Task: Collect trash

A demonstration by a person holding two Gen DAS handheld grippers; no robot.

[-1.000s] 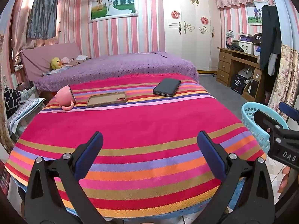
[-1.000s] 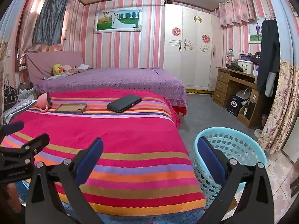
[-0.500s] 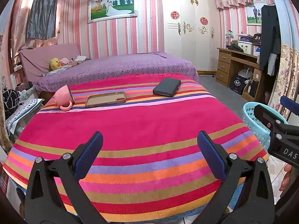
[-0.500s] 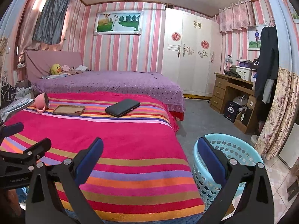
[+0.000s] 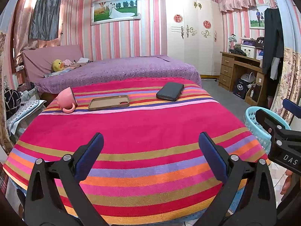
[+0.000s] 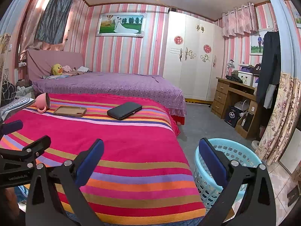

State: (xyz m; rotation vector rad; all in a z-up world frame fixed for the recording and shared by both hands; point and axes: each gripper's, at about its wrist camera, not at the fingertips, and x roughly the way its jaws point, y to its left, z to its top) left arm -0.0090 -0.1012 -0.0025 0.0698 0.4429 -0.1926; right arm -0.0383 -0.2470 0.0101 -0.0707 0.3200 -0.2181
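Striped Blanket, Three Objects, Two Empty Grippers

Pink-and-orange striped cloth covers the table that fills both views, with the blue basket standing on the floor just off its right edge. Both tools hang at the near edge: the left gripper and the right gripper each have their fingers spread wide, holding nothing. Whatever counts as trash lies along the far side, well beyond both sets of fingers: a black case toward the right, a tan phone case in the middle with its long axis running left to right across the stripes, and a pink cup tipped on its side at the far left (no wrapper or scrap is visible). By position, the left gripper looks nearer the cup and phone case, the right nearer the black case and the basket. Any pickup calls for a long forward reach.
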